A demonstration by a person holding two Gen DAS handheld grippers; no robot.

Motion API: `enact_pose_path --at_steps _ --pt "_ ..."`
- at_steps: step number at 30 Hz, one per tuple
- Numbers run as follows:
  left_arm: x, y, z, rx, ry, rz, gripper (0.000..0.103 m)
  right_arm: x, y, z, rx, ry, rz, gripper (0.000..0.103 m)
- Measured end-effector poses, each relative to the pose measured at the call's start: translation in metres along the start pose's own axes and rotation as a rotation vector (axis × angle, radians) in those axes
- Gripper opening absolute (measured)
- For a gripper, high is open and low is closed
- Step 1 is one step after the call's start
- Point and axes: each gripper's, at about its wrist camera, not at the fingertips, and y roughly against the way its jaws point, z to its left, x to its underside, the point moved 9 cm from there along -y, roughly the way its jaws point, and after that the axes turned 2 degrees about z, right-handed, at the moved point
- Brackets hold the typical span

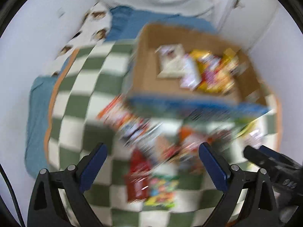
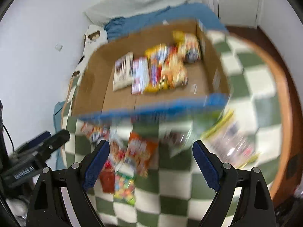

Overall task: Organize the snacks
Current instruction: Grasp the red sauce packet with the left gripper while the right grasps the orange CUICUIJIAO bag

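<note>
Below both open jaws, loose snack packets (image 2: 140, 151).

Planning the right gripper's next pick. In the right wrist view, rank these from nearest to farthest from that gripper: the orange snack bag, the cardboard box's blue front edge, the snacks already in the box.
1. Orange snack bag, on the checkered cloth just ahead of the open right gripper.
2. Blue front edge of the cardboard box, beyond the bag.
3. Snacks in the box, farthest, toward the back wall.

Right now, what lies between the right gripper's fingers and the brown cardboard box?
Loose snack packets on the green-and-white checked cloth, seen in the right wrist view; right gripper open, cardboard box beyond.
</note>
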Motion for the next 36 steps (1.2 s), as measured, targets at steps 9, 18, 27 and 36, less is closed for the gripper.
enact_pose_path --at_steps 9,18,27,36 --pt "0.082 -0.079 0.056 -0.100 0.118 0.186 0.099 0.043 -0.117 0.032 -0.012 -0.121 0.121 0.089" --pt "0.115 -0.119 0.041 -0.131 0.034 0.264 0.099 0.064 -0.154 0.031 0.119 0.007 0.177 0.060" --pt "0.126 -0.141 0.005 -0.146 -0.086 0.273 0.072 0.124 -0.130 -0.002 0.216 0.216 0.236 0.060" --pt "0.154 -0.128 0.029 -0.136 -0.048 0.291 0.054 0.160 -0.124 -0.022 0.207 0.176 0.253 0.063"
